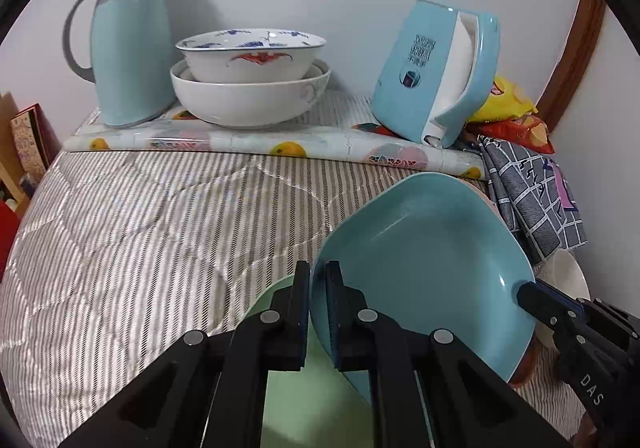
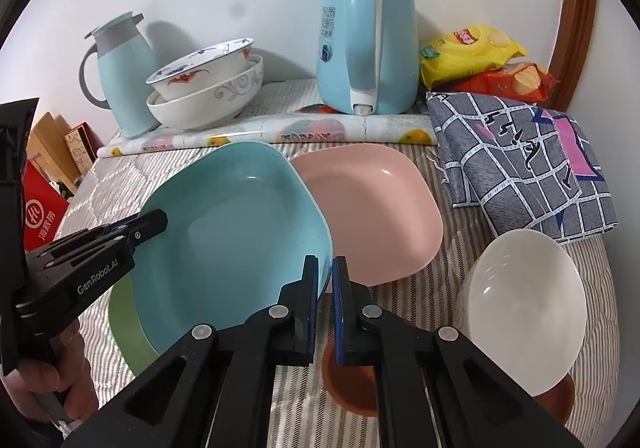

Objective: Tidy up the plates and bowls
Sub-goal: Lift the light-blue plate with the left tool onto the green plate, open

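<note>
Three square plates with rounded corners: one glossy blue (image 2: 240,232), one pale pink (image 2: 376,207), one green (image 2: 124,324) beneath the blue. Three round white bowls: a fish-painted one (image 2: 200,67) nested in a larger one with grey scrollwork (image 2: 208,103), plus a plain glossy one (image 2: 524,312). One small brown dish (image 2: 352,384). Two light-blue vessels: a thermos jug (image 2: 124,75) and an electric kettle (image 2: 364,39). Two snack bags, yellow (image 2: 468,47) and red (image 2: 516,81). One folded grey checked cloth (image 2: 516,159).

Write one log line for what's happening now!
both grippers shut on blue plate rim | plate tilted over green plate
</note>
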`<state>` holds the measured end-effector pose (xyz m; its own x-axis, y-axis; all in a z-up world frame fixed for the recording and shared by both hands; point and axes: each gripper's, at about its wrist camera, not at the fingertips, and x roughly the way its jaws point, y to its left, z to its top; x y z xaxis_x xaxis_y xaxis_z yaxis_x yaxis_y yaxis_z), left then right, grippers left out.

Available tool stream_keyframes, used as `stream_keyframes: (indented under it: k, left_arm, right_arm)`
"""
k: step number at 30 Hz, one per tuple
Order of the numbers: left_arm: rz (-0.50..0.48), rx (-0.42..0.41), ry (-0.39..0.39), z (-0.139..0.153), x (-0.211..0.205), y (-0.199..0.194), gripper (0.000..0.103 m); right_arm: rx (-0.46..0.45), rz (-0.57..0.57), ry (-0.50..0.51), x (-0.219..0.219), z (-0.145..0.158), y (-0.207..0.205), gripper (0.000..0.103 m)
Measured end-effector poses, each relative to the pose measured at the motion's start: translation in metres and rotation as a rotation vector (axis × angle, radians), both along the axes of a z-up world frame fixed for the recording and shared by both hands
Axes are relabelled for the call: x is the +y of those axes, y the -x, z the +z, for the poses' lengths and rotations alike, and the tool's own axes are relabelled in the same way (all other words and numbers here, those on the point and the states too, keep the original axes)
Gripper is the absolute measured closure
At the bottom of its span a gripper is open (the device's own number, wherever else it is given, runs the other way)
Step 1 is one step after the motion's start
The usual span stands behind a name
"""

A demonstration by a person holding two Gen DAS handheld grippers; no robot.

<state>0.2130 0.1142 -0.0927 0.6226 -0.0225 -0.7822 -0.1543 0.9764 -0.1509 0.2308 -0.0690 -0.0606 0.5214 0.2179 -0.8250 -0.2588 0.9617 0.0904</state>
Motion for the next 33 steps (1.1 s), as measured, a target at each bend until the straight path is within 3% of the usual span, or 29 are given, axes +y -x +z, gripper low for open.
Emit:
stream_keyframes:
  k: [15,33]
  left_arm:
    - [0.050,-0.007,0.010,0.008,0.021,0.042,0.094]
    - [0.090,0.038,0.039,-0.016,0.038,0.060,0.094]
  right_arm:
    - [-0.035,0.055,0.008,0.021,0.012,0.026,0.098]
    - [-0.001,0.128,0.063,0.051,-0.014,0.035,0.100]
